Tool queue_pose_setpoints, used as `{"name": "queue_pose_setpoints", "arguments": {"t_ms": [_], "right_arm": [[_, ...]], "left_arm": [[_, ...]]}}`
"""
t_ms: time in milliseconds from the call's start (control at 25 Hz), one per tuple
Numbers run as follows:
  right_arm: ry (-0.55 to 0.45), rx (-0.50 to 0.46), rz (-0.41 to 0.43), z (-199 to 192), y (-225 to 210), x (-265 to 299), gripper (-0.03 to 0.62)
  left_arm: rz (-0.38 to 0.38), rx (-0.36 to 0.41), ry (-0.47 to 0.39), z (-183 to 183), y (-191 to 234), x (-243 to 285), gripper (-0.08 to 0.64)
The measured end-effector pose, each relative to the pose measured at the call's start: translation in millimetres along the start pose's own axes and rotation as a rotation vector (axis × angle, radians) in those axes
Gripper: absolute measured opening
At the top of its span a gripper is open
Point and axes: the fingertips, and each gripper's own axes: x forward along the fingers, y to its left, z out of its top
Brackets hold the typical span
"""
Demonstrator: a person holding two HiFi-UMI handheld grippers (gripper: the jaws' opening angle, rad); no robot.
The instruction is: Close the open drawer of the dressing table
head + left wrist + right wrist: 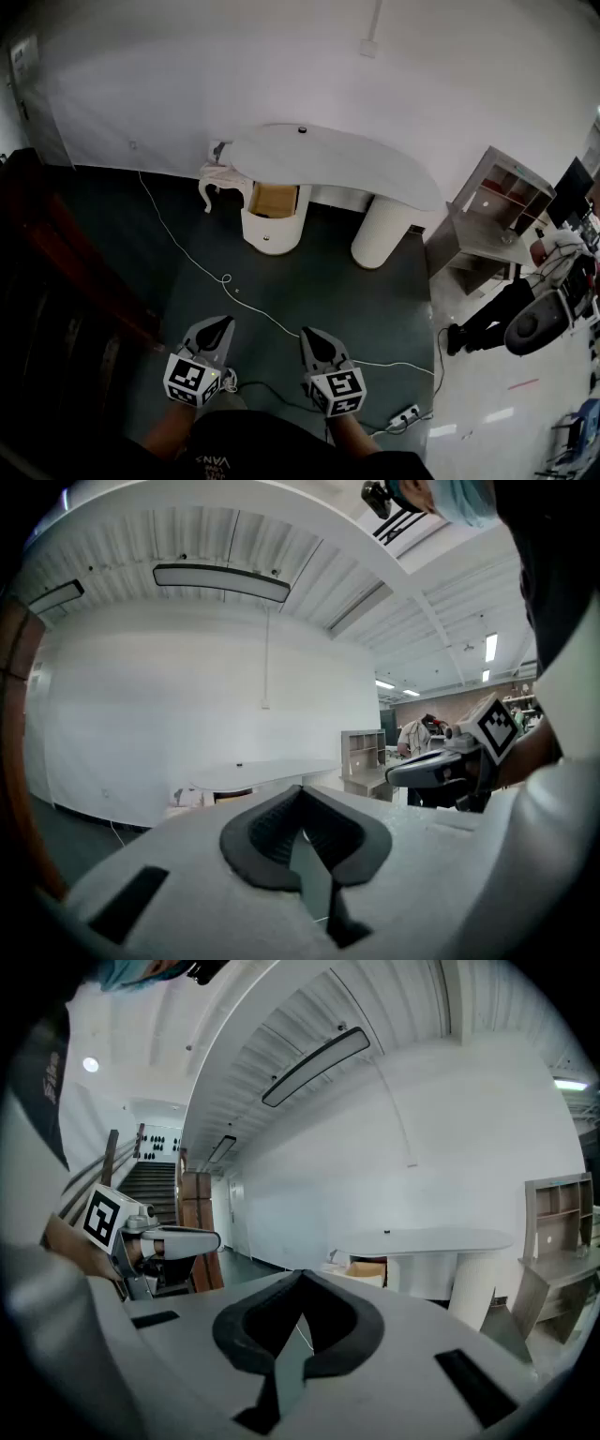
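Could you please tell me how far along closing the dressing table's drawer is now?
Done: nothing yet; the white curved dressing table has its wood-lined drawer standing open. In hand: nothing; the left gripper and right gripper are shut, empty, and apart from the table across the dark floor. Left: approach and push the drawer fully in.

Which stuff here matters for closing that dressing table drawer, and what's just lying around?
For the job: dressing table; open drawer; left gripper; right gripper, both shut and empty.
Lying about: white cable; power strip; grey shelf unit; small white side table.
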Motion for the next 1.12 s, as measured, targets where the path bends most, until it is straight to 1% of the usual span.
{"name": "queue_pose_setpoints", "arguments": {"t_ms": [240, 400, 480, 520, 560, 600, 640, 680, 720, 760, 960, 1120], "right_arm": [[-0.011, -0.019, 0.005, 5, 7, 12, 0.002], [-0.045, 0.009, 0.022, 8, 9, 15, 0.003], [-0.052, 0.013, 0.008, 7, 7, 19, 0.006], [-0.05, 0.015, -0.001, 5, 7, 22, 0.045], [-0.047, 0.02, -0.011, 4, 5, 25, 0.116], [-0.042, 0.026, -0.021, 3, 3, 29, 0.147], [-0.036, 0.032, -0.03, 1, 0, 33, 0.147], [-0.031, 0.039, -0.039, -1, -2, 37, 0.154], [-0.025, 0.045, -0.048, -3, -5, 43, 0.182], [-0.019, 0.051, -0.058, -5, -8, 49, 0.189], [-0.003, 0.075, -0.106, -4, -33, 88, 0.195], [-0.008, 0.09, -0.146, 7, -47, 134, 0.207]], "left_arm": [[0.007, -0.004, -0.009, -5, 10, -4, 0.017], [0.007, -0.01, -0.018, -8, 11, -3, 0.017], [0.02, -0.018, -0.005, -14, 15, -1, 0.019], [0.024, -0.028, 0.004, -18, 18, 0, 0.02], [0.026, -0.04, 0.012, -21, 21, 2, 0.021], [0.024, -0.051, 0.019, -23, 24, 4, 0.023], [0.021, -0.059, 0.027, -27, 27, 7, 0.028], [0.016, -0.065, 0.037, -32, 31, 10, 0.047], [0.009, -0.072, 0.048, -37, 36, 15, 0.097], [0.0, -0.08, 0.059, -43, 41, 21, 0.137], [-0.047, -0.102, 0.079, -50, 70, 64, 0.143], [-0.079, -0.117, 0.095, -52, 111, 106, 0.158]]}}
